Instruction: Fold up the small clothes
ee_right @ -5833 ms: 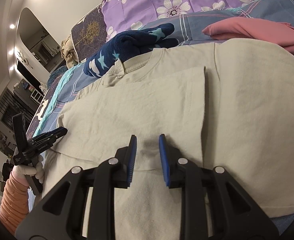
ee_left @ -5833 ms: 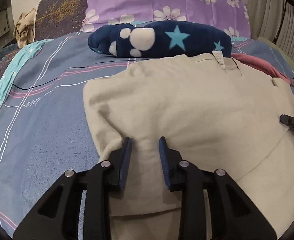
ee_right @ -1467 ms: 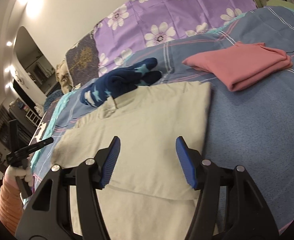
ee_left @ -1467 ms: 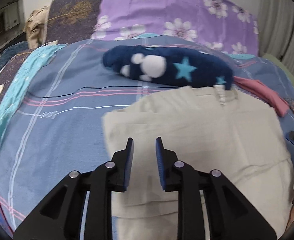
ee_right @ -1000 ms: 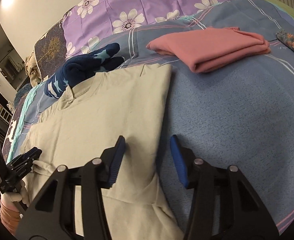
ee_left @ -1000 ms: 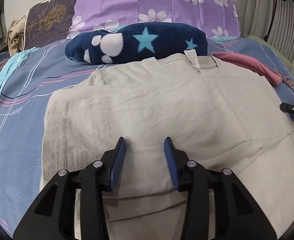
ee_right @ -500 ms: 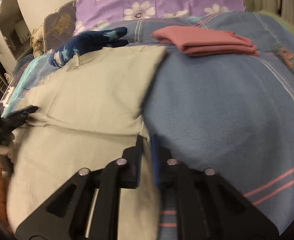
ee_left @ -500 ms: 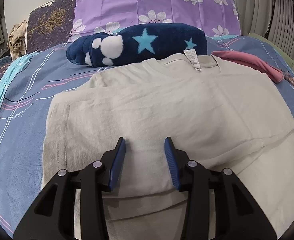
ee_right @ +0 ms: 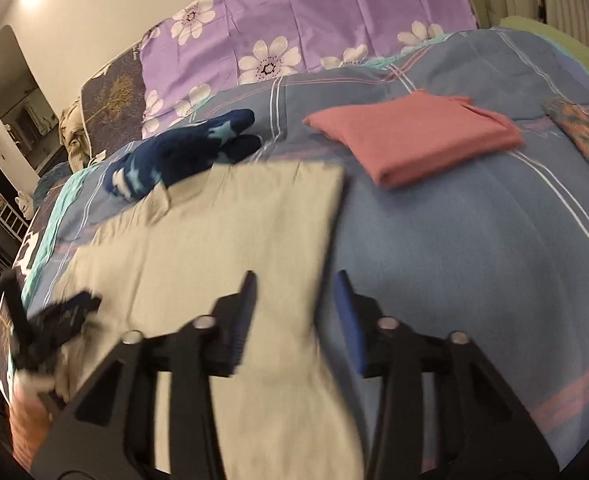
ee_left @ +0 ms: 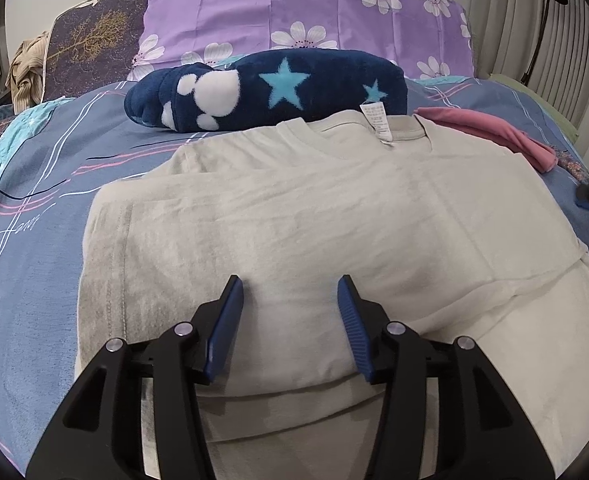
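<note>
A beige t-shirt (ee_left: 334, 216) lies flat on the bed with both sleeves folded in, collar and label at the far end. My left gripper (ee_left: 290, 308) is open and empty, hovering over the shirt's lower middle. In the right wrist view the shirt (ee_right: 234, 232) has a straight folded right edge. My right gripper (ee_right: 296, 304) is open and empty, with that edge between its fingers in the image. The left gripper (ee_right: 54, 316) shows at the shirt's left side.
A folded pink garment (ee_right: 414, 140) lies on the blue striped bedcover (ee_right: 474, 248) to the right; it also shows in the left wrist view (ee_left: 490, 132). A navy star-patterned fleece (ee_left: 270, 88) lies just beyond the collar. Purple flowered pillows (ee_left: 306, 12) stand at the headboard.
My right gripper was shut near the shirt's right edge half a second ago; it has opened and moved forward. My left gripper has opened slightly wider and stayed in place.
</note>
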`<state>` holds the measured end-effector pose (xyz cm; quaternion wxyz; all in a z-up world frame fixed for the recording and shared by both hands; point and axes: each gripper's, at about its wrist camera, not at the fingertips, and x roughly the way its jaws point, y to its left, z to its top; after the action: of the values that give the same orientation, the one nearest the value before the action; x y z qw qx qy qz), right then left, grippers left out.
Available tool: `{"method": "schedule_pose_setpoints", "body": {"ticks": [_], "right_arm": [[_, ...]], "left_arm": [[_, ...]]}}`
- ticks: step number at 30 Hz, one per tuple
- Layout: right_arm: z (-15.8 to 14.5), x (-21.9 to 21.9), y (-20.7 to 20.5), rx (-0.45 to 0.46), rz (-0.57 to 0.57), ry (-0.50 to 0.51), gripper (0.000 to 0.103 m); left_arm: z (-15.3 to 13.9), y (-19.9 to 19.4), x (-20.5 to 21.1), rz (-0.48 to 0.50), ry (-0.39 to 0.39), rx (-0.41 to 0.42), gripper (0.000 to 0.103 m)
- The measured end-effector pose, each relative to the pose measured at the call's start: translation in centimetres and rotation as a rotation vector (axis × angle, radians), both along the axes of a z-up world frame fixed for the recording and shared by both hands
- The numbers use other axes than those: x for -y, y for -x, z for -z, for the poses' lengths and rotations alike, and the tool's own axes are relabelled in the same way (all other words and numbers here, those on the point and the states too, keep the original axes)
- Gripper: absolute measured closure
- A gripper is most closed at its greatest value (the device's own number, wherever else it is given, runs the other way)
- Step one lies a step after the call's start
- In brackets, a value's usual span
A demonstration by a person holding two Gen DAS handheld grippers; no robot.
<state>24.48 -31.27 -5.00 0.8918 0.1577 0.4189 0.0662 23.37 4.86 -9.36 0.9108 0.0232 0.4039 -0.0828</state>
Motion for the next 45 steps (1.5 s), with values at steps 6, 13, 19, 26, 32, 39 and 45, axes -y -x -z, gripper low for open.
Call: {"method": "schedule_pose_setpoints", "body": {"ticks": [6,13,19,26,32,39,45], "right_arm": [[3.1,0.9,-6.7,-0.079,0.079,-0.115,0.100],[3.2,-1.4,-7.1,-0.016,0.117,0.228,0.100],[-0.2,-0.8,-3.9,0.069,0.153,0.224,0.087],[1.0,-6.8,3.4,0.060,-0.160,0.129,0.070],[4.6,-4.7,3.1,0.013,-0.104,0.052,0.069],[3.2,-7.1,3.3,0.024,-0.118,0.221,0.068],[-2.6,-11.7,3.2,0.090,-0.189,0.259,0.068]], "left_arm": [[0.0,0.0,0.0,0.004,0.003,-0.001,0.050],[0.1,-0.1,0.1,0.033,0.031,-0.006,0.040],[0.0,0.0,0.0,0.034,0.043,-0.007,0.040],[-1.5,1.4,-2.9,-0.029,0.177,0.007,0.040],[-4.6,5.2,-10.4,-0.184,0.201,0.085,0.044],[-0.6,3.2,-14.3,-0.141,0.290,-0.083,0.078],[0.5,1.7,-15.1,-0.077,0.403,-0.072,0.076]]}}
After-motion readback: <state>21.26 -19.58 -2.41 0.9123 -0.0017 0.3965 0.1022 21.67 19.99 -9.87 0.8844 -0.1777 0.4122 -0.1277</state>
